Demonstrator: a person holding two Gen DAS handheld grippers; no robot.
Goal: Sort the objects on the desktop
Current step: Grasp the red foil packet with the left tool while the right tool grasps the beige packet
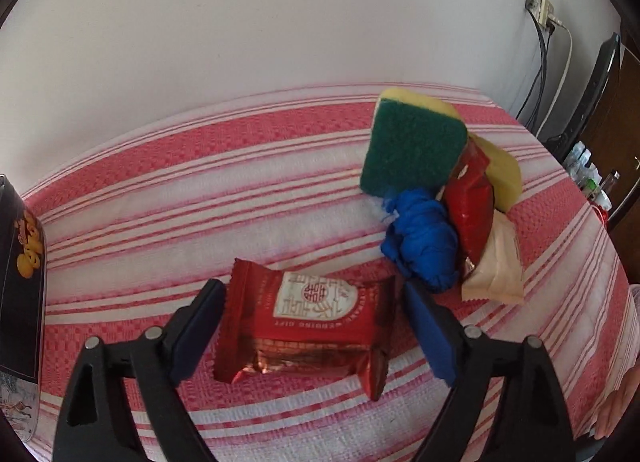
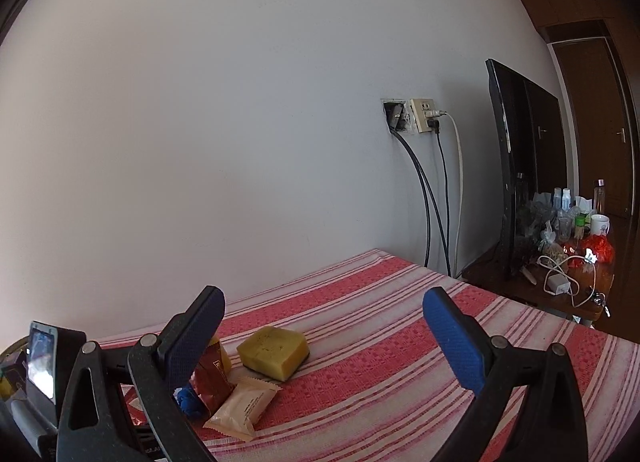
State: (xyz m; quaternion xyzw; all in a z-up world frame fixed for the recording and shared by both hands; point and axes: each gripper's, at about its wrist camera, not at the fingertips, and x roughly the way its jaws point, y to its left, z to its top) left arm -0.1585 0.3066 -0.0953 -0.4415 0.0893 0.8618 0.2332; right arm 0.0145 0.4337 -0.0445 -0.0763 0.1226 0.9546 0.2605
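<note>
Soft daylight, sharp focus, heavy fisheye warp w/ dark corners.

Tablecloth (image 1: 160, 190): woven cloth, coarse waffle-like texture, matt
Red snack packet (image 1: 308, 326): foil-like plastic film, glossy, crinkled at the sealed ends
Sponge (image 1: 412, 150): rough green scouring face, matt; porous yellow foam behind
Blue bundle (image 1: 424, 246): soft crumpled cloth, matt
Beige packet (image 2: 244, 406): matt film wrapper, smooth
Left gripper (image 1: 312, 322) fingers (image 1: 200, 326): black plastic, slight sheen, ribbed blue pads, metal pins

Red-striped tablecloth (image 1: 160, 182) under red snack packet (image 1: 312, 326), blue cloth (image 1: 424, 246), sponge (image 2: 276, 350).
</note>
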